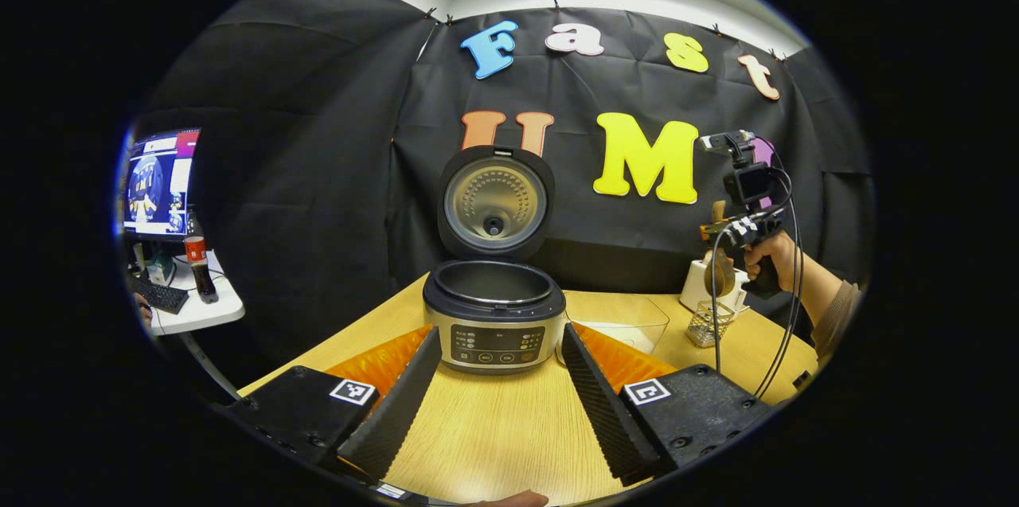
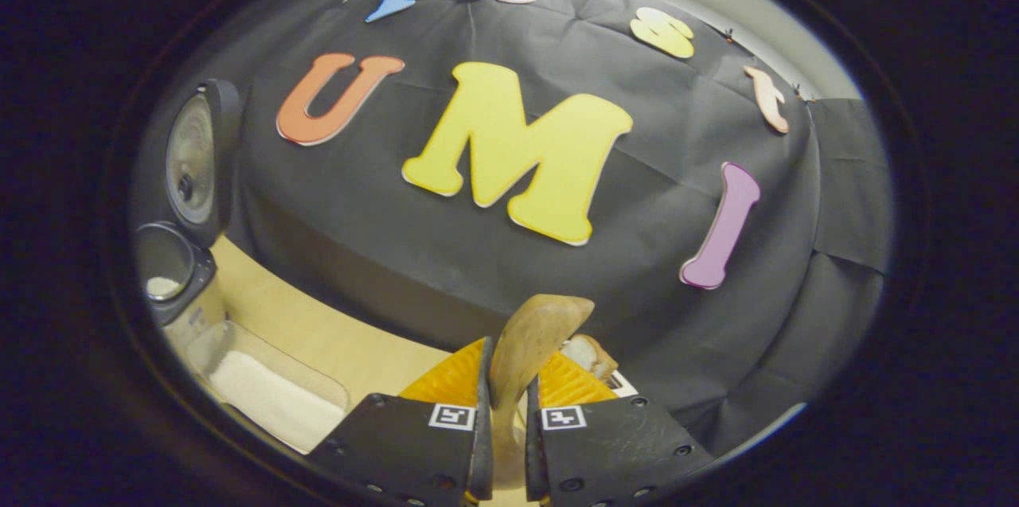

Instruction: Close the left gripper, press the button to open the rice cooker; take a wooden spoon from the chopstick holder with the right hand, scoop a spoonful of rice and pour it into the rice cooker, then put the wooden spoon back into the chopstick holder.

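Observation:
The rice cooker stands open on the wooden table, its lid upright. My left gripper is open, its fingers reaching to either side of the cooker's front panel without touching it. At the far right a hand holds my right gripper above the wire chopstick holder, with the wooden spoon hanging from it. In the right gripper view my right gripper is shut on the wooden spoon, bowl end up. The cooker has some white rice at its bottom.
A clear container of rice lies between cooker and holder, also seen as a clear tub. A white object stands behind the holder. Another wooden utensil shows behind the fingers. A side desk with a monitor is at far left.

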### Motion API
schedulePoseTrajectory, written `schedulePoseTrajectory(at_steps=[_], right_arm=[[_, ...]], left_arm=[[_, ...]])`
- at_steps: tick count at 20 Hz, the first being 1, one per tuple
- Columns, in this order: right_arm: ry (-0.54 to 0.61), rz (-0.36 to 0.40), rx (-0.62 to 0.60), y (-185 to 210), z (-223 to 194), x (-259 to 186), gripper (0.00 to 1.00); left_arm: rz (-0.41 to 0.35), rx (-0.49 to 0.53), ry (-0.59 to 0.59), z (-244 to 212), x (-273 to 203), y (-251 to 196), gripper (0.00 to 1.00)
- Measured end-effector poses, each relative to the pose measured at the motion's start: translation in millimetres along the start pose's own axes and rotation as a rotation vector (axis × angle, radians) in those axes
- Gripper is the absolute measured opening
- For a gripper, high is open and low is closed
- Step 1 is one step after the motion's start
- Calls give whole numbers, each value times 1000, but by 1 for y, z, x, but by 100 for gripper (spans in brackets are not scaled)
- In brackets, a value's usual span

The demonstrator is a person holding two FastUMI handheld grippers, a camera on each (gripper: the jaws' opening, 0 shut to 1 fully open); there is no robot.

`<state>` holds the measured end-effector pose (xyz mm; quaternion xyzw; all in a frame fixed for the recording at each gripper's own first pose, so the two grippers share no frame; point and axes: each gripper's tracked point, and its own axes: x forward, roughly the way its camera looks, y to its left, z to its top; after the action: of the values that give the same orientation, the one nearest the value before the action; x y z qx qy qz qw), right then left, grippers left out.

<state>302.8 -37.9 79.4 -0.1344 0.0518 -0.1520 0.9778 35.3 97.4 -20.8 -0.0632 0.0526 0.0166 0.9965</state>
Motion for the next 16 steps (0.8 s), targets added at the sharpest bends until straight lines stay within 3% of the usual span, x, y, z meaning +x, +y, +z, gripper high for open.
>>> schedulePoseTrajectory(at_steps=[6,10,13,14,15,16], right_arm=[[10,-37,95,-19,-47,36,16],[56,6,181,-13,-63,50,17],[71,31,197,-7,-69,51,22],[71,45,210,-7,-69,50,29],[52,43,218,-10,-65,48,39],[32,29,215,-15,-61,46,42]], left_arm=[[25,20,-27,4,1,-1,98],[18,33,-41,5,3,-8,97],[18,46,-44,4,5,-10,97],[21,49,-47,4,5,-10,88],[23,53,-48,3,6,-11,98],[27,58,-45,2,7,-10,97]])
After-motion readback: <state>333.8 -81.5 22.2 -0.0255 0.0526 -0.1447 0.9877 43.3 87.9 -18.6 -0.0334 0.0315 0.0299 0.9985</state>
